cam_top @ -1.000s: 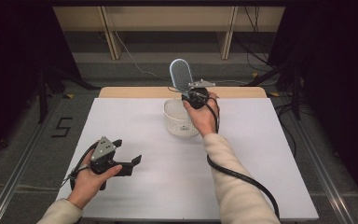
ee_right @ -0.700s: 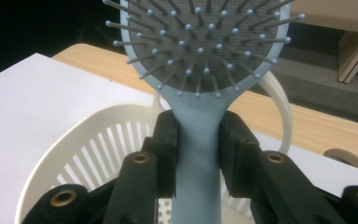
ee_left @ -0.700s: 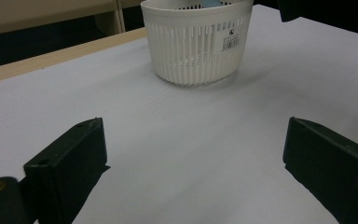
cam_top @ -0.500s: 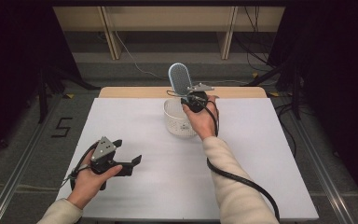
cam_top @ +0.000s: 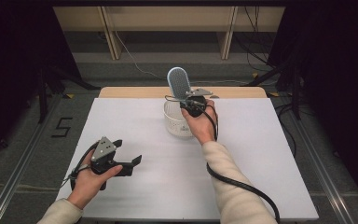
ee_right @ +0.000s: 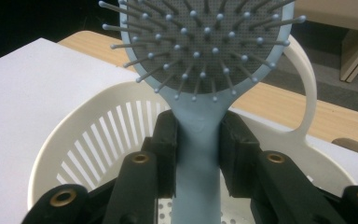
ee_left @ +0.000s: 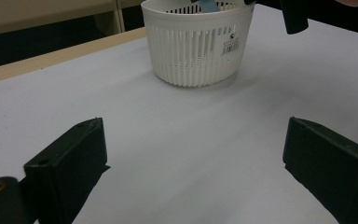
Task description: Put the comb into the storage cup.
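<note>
High view: the white table cover (cam_top: 261, 177) spans most of the table, with a strip of bare wooden edge (cam_top: 130, 92) at the far side. On the cover, toward the far middle, stands your white slotted basket (cam_top: 173, 122), upright, a barcode label on its wall in the left gripper view. Your right gripper (cam_top: 192, 103) is just above the basket's near-right rim, jaws pressed on the pale blue handle of a hairbrush (cam_top: 179, 82); the bristled head stands upright above the basket, and the handle runs down into it. In the right gripper view the pads (ee_right: 167, 140) pinch the handle from both sides. Your left gripper (cam_top: 127, 158) rests near the table's front left, well apart from the basket, jaws spread wide with nothing between.
</note>
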### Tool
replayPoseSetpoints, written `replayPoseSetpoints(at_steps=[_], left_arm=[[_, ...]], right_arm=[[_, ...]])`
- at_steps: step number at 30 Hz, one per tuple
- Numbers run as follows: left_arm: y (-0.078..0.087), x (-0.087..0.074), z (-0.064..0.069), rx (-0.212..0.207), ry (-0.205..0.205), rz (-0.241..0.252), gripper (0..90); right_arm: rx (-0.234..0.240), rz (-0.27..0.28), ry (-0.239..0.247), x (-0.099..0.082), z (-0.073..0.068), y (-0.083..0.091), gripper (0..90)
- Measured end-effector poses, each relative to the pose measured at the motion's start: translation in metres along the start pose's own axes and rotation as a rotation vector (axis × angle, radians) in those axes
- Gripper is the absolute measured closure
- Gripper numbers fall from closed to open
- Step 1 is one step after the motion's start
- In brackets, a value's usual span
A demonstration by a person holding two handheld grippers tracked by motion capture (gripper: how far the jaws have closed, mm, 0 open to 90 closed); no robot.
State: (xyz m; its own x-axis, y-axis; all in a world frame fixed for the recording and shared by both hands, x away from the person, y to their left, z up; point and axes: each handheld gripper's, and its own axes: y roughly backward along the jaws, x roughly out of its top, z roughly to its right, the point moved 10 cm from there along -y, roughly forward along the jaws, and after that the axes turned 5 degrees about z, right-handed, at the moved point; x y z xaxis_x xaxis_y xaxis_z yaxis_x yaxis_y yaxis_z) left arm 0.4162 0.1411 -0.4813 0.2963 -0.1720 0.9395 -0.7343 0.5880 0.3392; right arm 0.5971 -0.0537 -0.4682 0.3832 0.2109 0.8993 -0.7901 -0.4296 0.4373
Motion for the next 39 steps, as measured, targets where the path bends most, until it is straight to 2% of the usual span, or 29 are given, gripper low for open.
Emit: replayPoseSetpoints(at_steps=[11,14,20,24,28,31,36,39], left_arm=[[0.0,0.0,0.0,0.0,0.0,0.0,5.7],[0.0,0.0,0.0,-0.001,0.001,0.0,5.7],[0.0,0.0,0.0,-0.001,-0.002,-0.001,5.8],[0.0,0.0,0.0,0.0,-0.001,-0.001,5.8],[0.0,0.0,0.0,-0.002,-0.001,0.0,5.9],[0.0,0.0,0.0,-0.002,-0.002,-0.001,5.9],[0.0,0.0,0.0,-0.001,-0.002,-0.002,5.9],[0.0,0.0,0.0,-0.001,-0.002,-0.002,5.9]], right_arm=[[0.007,-0.029,0.013,-0.009,-0.003,0.001,69.1],[0.008,-0.025,0.001,-0.01,-0.002,0.001,65.1],[0.017,-0.036,0.05,-0.009,-0.002,0.002,53.9],[0.016,-0.048,0.064,-0.01,-0.001,0.002,49.7],[0.027,-0.089,0.101,-0.016,-0.001,0.004,48.5],[0.029,-0.057,0.096,-0.013,-0.002,0.005,49.0],[0.038,-0.058,0.147,-0.01,-0.002,0.009,46.4],[0.041,-0.042,0.158,-0.008,-0.001,0.012,43.8]])
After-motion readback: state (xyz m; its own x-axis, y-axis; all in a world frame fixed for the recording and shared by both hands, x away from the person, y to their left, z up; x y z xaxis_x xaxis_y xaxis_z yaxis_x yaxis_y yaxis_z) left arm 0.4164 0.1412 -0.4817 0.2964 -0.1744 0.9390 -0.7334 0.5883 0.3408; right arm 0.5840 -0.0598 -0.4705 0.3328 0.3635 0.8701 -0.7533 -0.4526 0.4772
